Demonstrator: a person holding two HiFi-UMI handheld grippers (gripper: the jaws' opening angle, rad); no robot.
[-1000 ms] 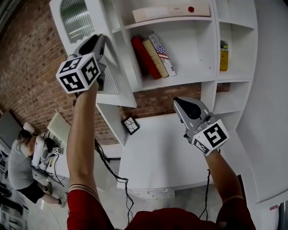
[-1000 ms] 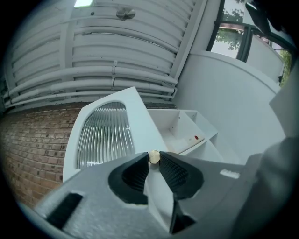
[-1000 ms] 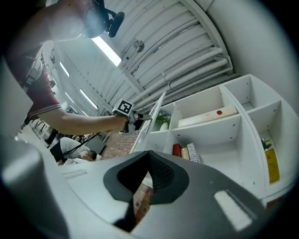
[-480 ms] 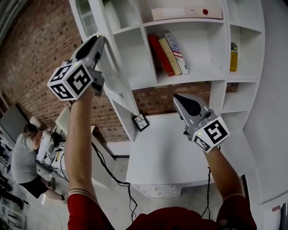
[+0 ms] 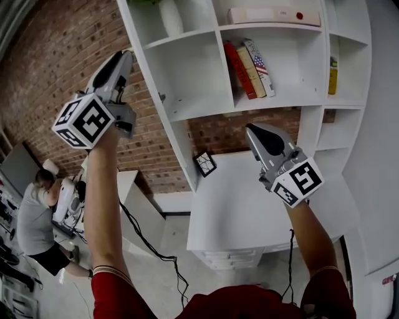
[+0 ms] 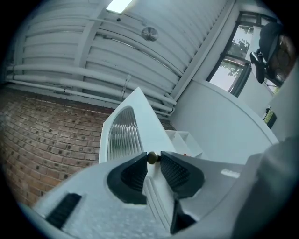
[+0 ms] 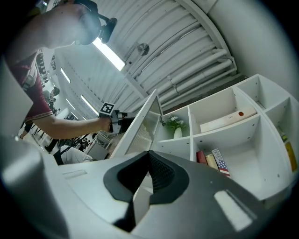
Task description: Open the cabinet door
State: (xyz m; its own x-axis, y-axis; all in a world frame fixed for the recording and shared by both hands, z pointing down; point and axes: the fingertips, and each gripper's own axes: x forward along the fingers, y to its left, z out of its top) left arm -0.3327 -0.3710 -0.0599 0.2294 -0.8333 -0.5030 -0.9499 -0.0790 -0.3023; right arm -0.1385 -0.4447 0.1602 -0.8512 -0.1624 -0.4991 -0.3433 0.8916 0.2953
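Observation:
The white cabinet door (image 6: pixel 122 135) with its ribbed glass pane stands swung out from the cabinet (image 5: pixel 206 75); in the right gripper view the door (image 7: pixel 140 126) sticks out to the left. My left gripper (image 5: pixel 118 59) is raised at its outer edge. Its jaws (image 6: pixel 152 161) are opening, with the small brass knob (image 6: pixel 152 158) between the fingertips and a thin gap on the right side. My right gripper (image 5: pixel 254 129) points up at the shelves, apart from the door, and is shut (image 7: pixel 149 156) on nothing. In the head view the door is edge-on and hard to tell from the cabinet's side.
Books (image 5: pixel 249 62), a long white box (image 5: pixel 274 15), a yellow item (image 5: pixel 332 75) and a vase with a plant (image 7: pixel 175 126) sit on the shelves. A white desk top (image 5: pixel 249 205) with a small frame (image 5: pixel 205 163) lies below. A brick wall (image 5: pixel 62 50) and a person (image 5: pixel 34 218) are at left.
My left gripper moved left and outward, and the door swung from showing its glass face to edge-on, which uncovered the compartment behind it. The right gripper kept nearly the same place.

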